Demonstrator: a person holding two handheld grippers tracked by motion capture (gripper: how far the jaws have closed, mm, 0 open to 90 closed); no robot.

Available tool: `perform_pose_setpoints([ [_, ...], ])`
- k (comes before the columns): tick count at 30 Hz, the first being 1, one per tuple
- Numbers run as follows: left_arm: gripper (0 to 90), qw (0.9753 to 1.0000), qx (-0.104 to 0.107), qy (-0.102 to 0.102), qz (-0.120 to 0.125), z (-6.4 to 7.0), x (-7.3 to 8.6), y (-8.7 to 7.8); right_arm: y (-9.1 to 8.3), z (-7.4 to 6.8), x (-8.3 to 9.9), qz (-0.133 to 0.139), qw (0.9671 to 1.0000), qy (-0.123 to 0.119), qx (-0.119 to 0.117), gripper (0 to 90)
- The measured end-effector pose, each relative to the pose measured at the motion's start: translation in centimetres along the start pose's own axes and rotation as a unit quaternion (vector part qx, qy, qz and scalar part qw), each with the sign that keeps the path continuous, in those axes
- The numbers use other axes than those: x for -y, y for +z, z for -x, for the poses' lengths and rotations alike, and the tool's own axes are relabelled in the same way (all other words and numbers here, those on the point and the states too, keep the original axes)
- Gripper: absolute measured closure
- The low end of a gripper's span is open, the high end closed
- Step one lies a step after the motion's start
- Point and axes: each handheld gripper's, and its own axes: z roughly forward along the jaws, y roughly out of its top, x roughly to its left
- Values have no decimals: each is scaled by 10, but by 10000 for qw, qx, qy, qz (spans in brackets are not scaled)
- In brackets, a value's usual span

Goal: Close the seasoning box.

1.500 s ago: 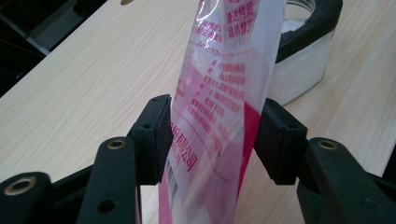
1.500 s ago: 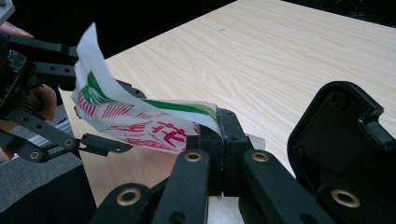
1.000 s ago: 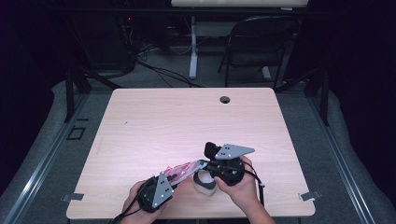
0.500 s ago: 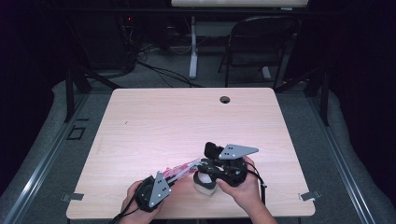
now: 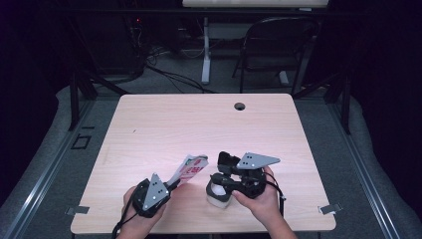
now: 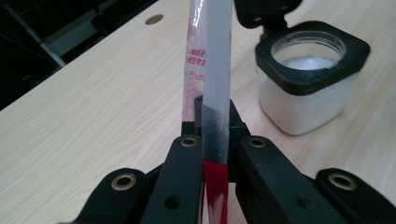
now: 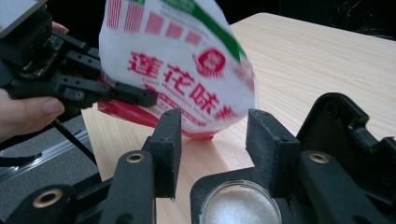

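Packet of seasoning was near the front edge of the counter, pinched at its red bottom edge by the left tool, jaws pressed on it. It looked light, thin and floppy, and slippery too, so I judge a firm hold on the sealed edge is best. At about 3 o'clock from it stood the jar, lid open, white powder inside. The right tool straddled the jar; whether it squeezed, I cannot tell. Compared with a second ago, the packet was tilted a little nearer to the jar; the jar had not moved.
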Motion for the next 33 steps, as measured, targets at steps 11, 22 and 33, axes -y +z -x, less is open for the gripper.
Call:
perform_pose_setpoints([
  [11,900,9980,-445,-413,171,-36,10,-16,0,3,2,3,10000,79,25,559],
  [22,900,9934,-943,-638,161,-67,29,-37,0,8,6,10,9998,167,115,559],
  [33,900,9849,-1472,-912,52,-91,50,-48,-1,7,9,123,9995,272,105,559],
])
